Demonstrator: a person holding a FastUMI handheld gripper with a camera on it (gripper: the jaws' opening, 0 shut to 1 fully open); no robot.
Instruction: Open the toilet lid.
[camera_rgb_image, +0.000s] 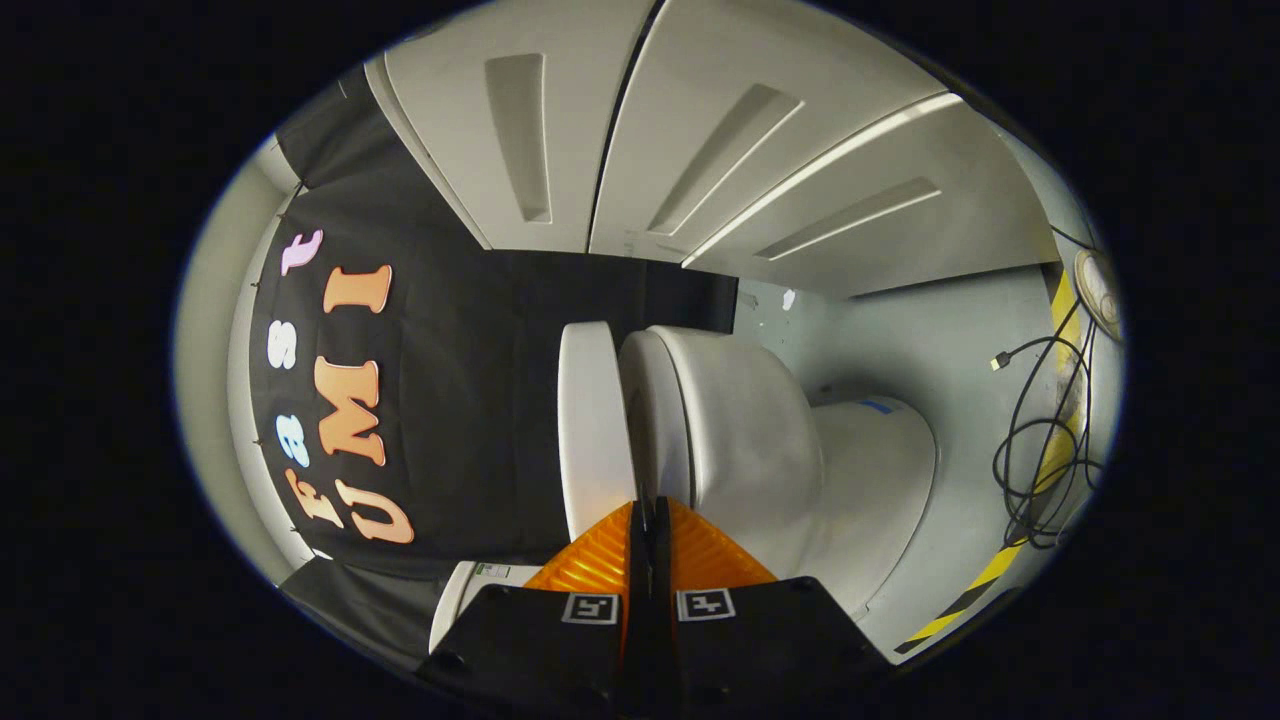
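Observation:
The view is rolled sideways. A white toilet stands just ahead of the fingers, with its bowl and seat to the right and its base on the grey floor. The white lid shows edge-on as a slab left of the seat, parted from it by a narrow dark gap that widens away from me. My gripper is shut, its fingers pressed flat together with nothing showing between them. The tips sit at the near end of that gap, against the lid's edge.
Black cables coil on the floor right of the toilet, beside yellow-and-black tape. White recessed panels stand beyond the toilet. A black cloth wall hangs behind the lid. A white box-like part lies left of the fingers.

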